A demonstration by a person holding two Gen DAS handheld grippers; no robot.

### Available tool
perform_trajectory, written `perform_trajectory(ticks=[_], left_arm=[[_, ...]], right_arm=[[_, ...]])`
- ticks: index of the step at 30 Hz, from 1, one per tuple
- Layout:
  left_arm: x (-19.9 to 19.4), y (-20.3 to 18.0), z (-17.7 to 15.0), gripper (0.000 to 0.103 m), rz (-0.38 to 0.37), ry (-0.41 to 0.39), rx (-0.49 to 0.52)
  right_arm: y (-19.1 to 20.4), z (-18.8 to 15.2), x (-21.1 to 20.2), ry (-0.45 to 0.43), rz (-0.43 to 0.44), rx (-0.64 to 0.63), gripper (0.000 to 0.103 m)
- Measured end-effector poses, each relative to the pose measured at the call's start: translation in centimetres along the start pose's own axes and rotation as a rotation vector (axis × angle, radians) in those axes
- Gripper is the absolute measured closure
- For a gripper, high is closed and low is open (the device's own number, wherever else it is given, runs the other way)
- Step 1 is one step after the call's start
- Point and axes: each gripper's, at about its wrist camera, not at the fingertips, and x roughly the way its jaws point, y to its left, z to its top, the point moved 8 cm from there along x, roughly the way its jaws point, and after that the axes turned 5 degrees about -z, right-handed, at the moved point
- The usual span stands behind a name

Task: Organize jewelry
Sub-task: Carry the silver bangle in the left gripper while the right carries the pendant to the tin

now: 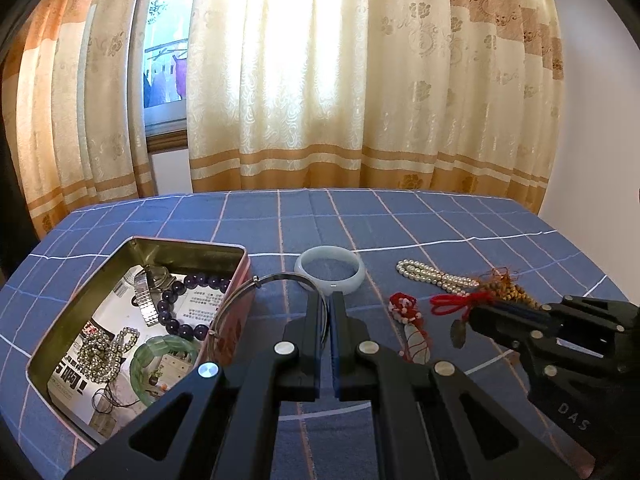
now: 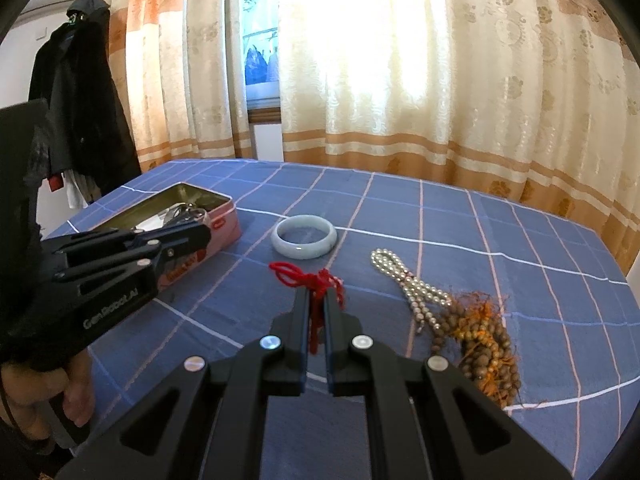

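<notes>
Two tongs clenched: left gripper (image 1: 327, 300) pinches wire bangle (image 1: 276, 280) at tin's (image 1: 192, 245) three-o'clock rim; right gripper (image 2: 317, 300) grips red cord (image 2: 308, 278). Bangle may snag rim; cord may slip.

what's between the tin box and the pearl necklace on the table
The pale jade bangle lies between tin box and pearl necklace, clearest in the right wrist view.
</notes>
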Motion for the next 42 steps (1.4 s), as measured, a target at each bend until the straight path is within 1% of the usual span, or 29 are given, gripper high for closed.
perform_trajectory(ticks=[5, 12, 18, 26, 35, 42], left_arm=[[-0.8, 0.5, 0.5, 0.100, 0.004, -0.014, 0.000], [-2.6, 1.9, 1.9, 0.100, 0.014, -0.050, -0.004], [-4.1, 4.1, 3.3, 0.100, 0.045, -0.079, -0.014], [-5.9, 7.6, 4.6, 0.100, 0.105, -0.106, -0.023], [-6.3, 11.3, 4.7, 0.100, 0.168, -0.093, -0.048], [-6.2, 13.8, 4.1, 0.100, 0.204, -0.072, -0.065]], right_arm=[[0.6, 0.8, 0.1, -0.007, 0.007, -0.019, 0.095], [2.5, 3.5, -0.3, -0.042, 0.036, -0.052, 0.095], [4.8, 6.1, -0.6, -0.082, 0.060, -0.098, 0.095], [8.0, 8.9, -0.6, -0.121, 0.105, -0.139, 0.095], [11.6, 11.2, 0.4, -0.136, 0.168, -0.166, 0.095], [13.8, 12.0, 1.4, -0.138, 0.213, -0.173, 0.095]])
